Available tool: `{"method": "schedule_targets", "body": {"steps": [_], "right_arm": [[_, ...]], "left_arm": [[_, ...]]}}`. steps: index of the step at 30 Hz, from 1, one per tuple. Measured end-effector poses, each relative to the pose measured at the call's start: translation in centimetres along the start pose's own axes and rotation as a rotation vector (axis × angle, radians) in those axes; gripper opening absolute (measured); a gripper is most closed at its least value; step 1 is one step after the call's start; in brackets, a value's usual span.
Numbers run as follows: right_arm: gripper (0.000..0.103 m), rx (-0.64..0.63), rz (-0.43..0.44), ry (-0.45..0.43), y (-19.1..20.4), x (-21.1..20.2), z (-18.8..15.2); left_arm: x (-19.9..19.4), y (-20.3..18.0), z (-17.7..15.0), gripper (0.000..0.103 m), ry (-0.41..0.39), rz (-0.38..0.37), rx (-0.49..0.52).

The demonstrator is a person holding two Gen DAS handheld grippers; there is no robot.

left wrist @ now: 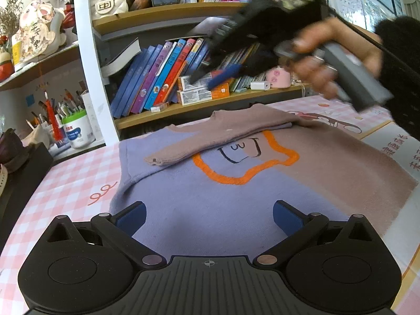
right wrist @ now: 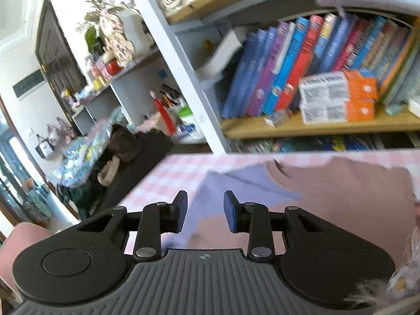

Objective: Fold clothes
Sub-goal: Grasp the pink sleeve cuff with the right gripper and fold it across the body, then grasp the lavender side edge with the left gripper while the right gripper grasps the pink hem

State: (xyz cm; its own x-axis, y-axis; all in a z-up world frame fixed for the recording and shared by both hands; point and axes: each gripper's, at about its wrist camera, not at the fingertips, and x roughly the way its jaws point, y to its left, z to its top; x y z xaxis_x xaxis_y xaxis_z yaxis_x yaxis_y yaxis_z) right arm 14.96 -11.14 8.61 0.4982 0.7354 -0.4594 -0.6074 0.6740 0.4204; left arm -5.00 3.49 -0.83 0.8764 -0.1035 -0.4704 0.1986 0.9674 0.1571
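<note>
Bookshelf [left wrist: 168, 15] fills the background in both views. Middle shelf holds a leaning row of books [left wrist: 162, 76], blue, purple and red spines, with two stacked white-and-orange boxes [left wrist: 202, 89] just beside them. Upper shelf holds more books and a quilted white handbag [left wrist: 107, 1].

Table [left wrist: 65, 181] under a pink-and-white checked cloth. Sweater [left wrist: 210, 189] lies flat on it, lilac on one half and dusty pink on the other, with an orange outline figure on the chest. One pink sleeve [left wrist: 210, 136] is folded across the upper chest, cuff resting on the lilac half.

White tub with green rim [left wrist: 77, 128] at the table's far left, in the lower shelf bay; pens and brushes stand in the holders around it, exact holder cannot be told.

Left gripper [left wrist: 209, 219]: jaws wide apart, nothing between them, low over the lilac hem area; contact with the cloth cannot be told.

Right gripper [right wrist: 205, 211]: jaws narrowly apart, holding nothing, above the sweater near the lilac/pink boundary. Frame is motion-blurred.

View differences: only the left wrist view shows the right gripper from outside, raised over the sweater's far side, gripped by the person's right hand [left wrist: 338, 55] in a dark sleeve. Only the right wrist view shows the room beyond the table's left end: dark door [right wrist: 56, 52] and a heap of bags [right wrist: 78, 157] on the floor.
</note>
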Motion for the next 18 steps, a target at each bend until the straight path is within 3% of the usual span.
{"method": "schedule_targets", "body": {"steps": [8, 14, 18], "right_arm": [[0.03, -0.054, -0.142, 0.092, -1.1, -6.5, -7.7], [0.032, -0.043, -0.243, 0.056, -1.4, -12.8, -13.2], [0.035, 0.006, -0.267, 0.015, -1.9, -16.4, -15.4]], "left_arm": [[0.3, -0.1, 0.0, 0.103, 0.017, 0.012, 0.001], [0.9, -0.3, 0.0, 0.103, 0.056, 0.048, 0.009], [0.2, 0.5, -0.2, 0.103, 0.026, 0.105, -0.043]]}}
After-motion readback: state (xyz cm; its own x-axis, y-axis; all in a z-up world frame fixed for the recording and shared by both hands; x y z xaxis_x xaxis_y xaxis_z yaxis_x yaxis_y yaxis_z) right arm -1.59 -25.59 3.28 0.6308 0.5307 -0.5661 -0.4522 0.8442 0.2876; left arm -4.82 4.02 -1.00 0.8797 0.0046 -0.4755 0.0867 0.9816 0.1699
